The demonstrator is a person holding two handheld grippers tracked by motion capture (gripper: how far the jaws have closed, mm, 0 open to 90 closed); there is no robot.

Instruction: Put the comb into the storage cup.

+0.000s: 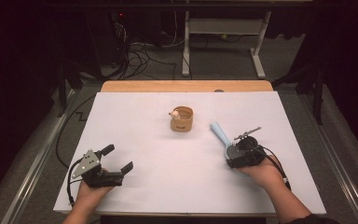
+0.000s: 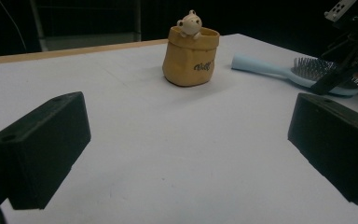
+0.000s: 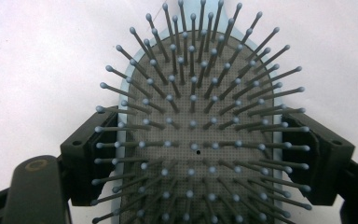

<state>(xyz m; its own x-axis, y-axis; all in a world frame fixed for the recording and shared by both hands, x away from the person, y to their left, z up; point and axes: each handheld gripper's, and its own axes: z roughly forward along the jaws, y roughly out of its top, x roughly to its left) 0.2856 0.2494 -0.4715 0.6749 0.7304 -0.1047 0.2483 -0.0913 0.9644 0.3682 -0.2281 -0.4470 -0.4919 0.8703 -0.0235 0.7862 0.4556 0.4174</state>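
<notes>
A light-blue hairbrush (image 1: 220, 133) lies on the white table cover at the right, bristles up and handle pointing away to the left. My right gripper (image 1: 237, 151) points down over its head. In the right gripper view the grey bristle pad of the hairbrush (image 3: 193, 140) sits between the jaws of my right gripper (image 3: 205, 144), and both pads rest against its blue rim. At the near left, my left gripper (image 1: 117, 158) is held low over the table and stands open with nothing between its fingers (image 2: 189, 140).
A tan sack-shaped pot (image 1: 182, 119) with a small bear figure on its rim (image 2: 189, 23) stands at the table's middle back. The white cover (image 1: 168, 158) ends at a wooden edge (image 1: 186, 86). Cables and table legs lie on the floor beyond.
</notes>
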